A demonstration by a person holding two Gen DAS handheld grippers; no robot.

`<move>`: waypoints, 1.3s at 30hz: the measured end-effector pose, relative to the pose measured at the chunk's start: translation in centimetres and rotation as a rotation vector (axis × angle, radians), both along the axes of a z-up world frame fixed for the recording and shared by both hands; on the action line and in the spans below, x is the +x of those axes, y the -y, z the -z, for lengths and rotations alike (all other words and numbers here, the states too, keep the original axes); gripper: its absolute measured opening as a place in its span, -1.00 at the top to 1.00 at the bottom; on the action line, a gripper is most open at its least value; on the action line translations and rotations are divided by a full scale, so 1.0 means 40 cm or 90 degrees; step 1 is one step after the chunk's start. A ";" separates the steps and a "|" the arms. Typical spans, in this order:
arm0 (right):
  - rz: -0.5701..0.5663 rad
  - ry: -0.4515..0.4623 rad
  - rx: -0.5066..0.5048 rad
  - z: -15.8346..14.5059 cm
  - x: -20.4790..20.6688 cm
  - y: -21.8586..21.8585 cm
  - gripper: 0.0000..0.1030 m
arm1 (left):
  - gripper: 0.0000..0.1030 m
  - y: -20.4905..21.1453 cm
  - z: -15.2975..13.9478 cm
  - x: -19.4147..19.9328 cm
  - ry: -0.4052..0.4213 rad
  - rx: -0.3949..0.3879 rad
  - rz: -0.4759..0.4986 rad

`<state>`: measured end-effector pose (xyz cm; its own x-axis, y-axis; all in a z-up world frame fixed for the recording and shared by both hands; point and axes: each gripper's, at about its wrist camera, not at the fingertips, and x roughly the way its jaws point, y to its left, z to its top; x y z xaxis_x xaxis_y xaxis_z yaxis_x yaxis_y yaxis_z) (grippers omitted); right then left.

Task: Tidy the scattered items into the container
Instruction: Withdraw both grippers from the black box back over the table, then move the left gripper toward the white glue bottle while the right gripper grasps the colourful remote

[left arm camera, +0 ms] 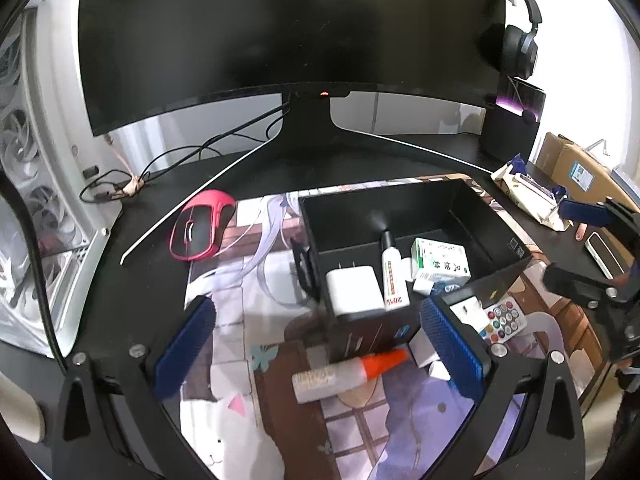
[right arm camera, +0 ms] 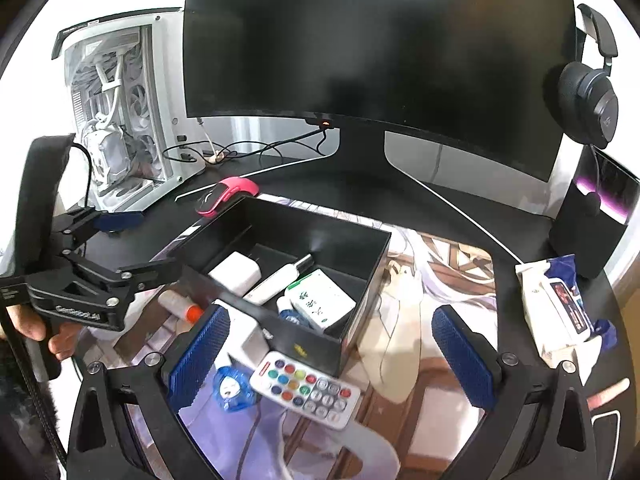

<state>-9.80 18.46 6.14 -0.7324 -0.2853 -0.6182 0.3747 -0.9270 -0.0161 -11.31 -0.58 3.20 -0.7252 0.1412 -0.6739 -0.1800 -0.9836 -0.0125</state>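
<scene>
A black open box sits on the printed desk mat. It holds a white charger, a white spray bottle and a green-white medicine box. A glue bottle with an orange cap lies on the mat before the box, between my open, empty left gripper's pads. A white remote with coloured buttons and a blue round item lie between my open, empty right gripper's pads.
A pink-black mouse lies left of the box. A wet-wipes pack lies right. A curved monitor, a white PC case, headphones and a black speaker stand behind.
</scene>
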 end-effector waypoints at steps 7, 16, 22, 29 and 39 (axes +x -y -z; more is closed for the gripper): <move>0.034 -0.003 0.045 0.023 0.037 -0.029 -0.99 | -1.00 0.007 0.045 0.019 0.023 -0.005 0.001; 0.064 0.046 0.036 0.104 0.049 -0.046 -0.99 | -1.00 0.004 0.094 0.025 0.047 -0.001 0.004; 0.078 0.072 0.023 0.138 0.038 -0.027 -0.99 | -1.00 -0.001 0.108 0.025 0.054 0.000 0.011; 0.085 0.090 0.019 0.167 0.018 0.005 -0.99 | -1.00 0.005 0.104 0.037 0.054 0.008 0.014; 0.084 0.117 0.007 0.196 -0.001 0.035 -0.99 | -1.00 0.020 0.106 0.045 0.053 0.019 0.018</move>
